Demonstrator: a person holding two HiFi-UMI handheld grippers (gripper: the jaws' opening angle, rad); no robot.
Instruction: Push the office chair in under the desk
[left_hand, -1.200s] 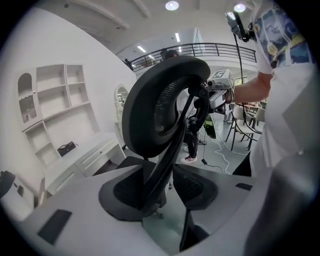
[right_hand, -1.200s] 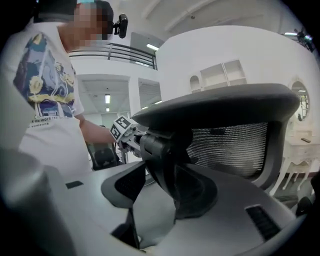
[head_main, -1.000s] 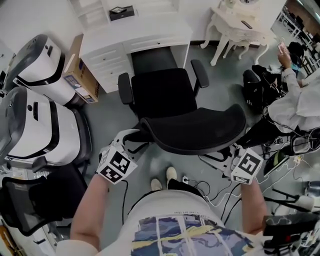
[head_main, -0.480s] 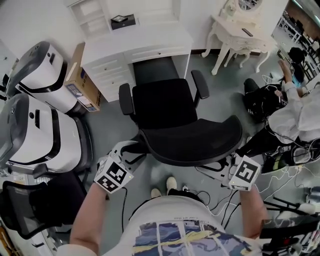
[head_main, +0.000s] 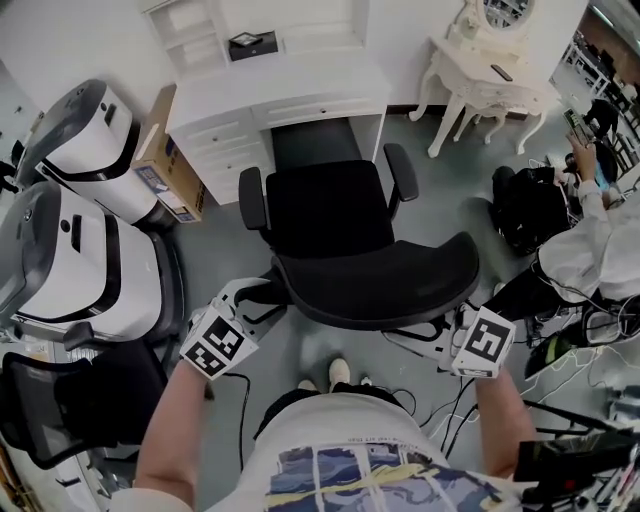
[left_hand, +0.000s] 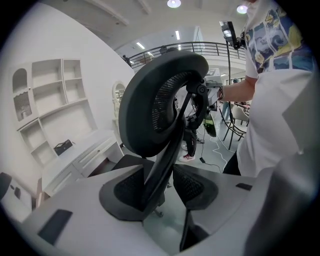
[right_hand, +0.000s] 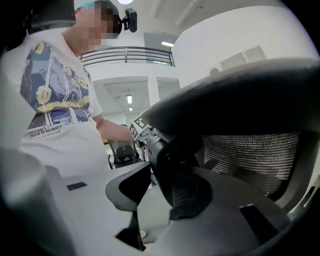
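Observation:
The black office chair (head_main: 330, 205) stands facing the white desk (head_main: 275, 85), its seat just in front of the kneehole and its backrest (head_main: 385, 275) toward me. My left gripper (head_main: 250, 298) is at the backrest's lower left. In the left gripper view the back strut (left_hand: 162, 160) runs between the open jaws of that gripper (left_hand: 162, 192), lying against the left pad (left_hand: 125, 192). My right gripper (head_main: 447, 338) is at the backrest's right edge. Its jaws have just been closing with the backrest frame (right_hand: 172, 170) between them; in the right gripper view that gripper (right_hand: 165, 192) still shows a gap beside the left pad (right_hand: 131, 186).
Two white pod machines (head_main: 75, 215) and a cardboard box (head_main: 165, 160) stand left of the desk. Another black chair (head_main: 60, 400) is at my lower left. A white ornate table (head_main: 490, 75), a black bag (head_main: 530, 205), a seated person (head_main: 595, 240) and floor cables (head_main: 450, 400) lie right.
The right gripper has drawn in against the backrest's right edge. The left gripper stays at the lower left of the backrest. The chair sits about as far from the desk as before.

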